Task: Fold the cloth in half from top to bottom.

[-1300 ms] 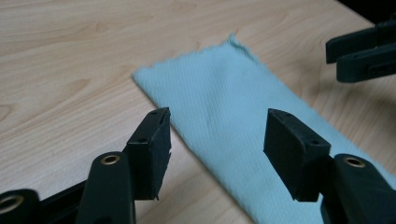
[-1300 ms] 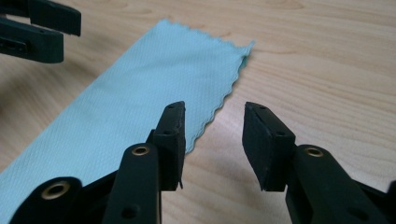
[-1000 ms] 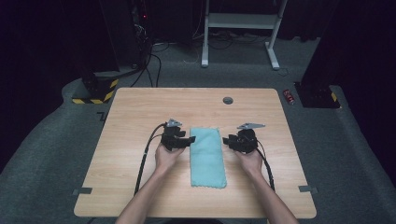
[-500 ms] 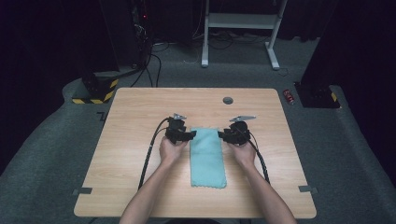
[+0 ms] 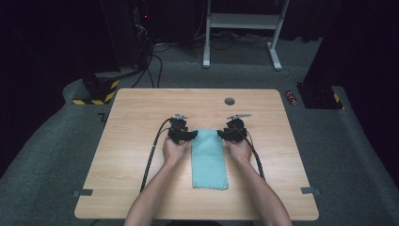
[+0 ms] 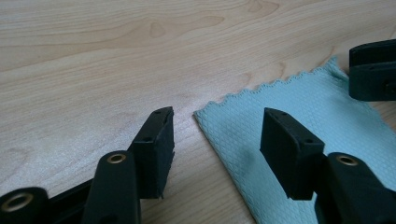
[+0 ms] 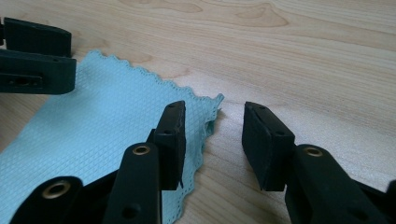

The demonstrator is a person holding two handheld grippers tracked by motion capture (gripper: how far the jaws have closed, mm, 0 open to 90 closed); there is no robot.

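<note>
A teal cloth [image 5: 209,160] lies folded in a long strip on the wooden table [image 5: 141,108], running toward the person. My left gripper [image 5: 193,135] is at its far left corner and my right gripper [image 5: 220,134] at its far right corner. In the left gripper view the left gripper [image 6: 218,119] stands open and low over the cloth [image 6: 327,121]; its jaws have just been closing a little, with the corner between them untouched. In the right gripper view the right gripper [image 7: 214,112] is open astride the slightly curled corner of the cloth [image 7: 93,121].
A small dark round grommet [image 5: 229,101] sits near the table's far edge. Cables trail from both grippers toward the front edge. On the floor behind are a white desk frame [image 5: 244,28], a yellow-and-black block [image 5: 96,92] and a red object [image 5: 292,97].
Both hands have slid forward along the cloth's sides and slightly down, from its middle to its far corners. The cloth has not moved.
</note>
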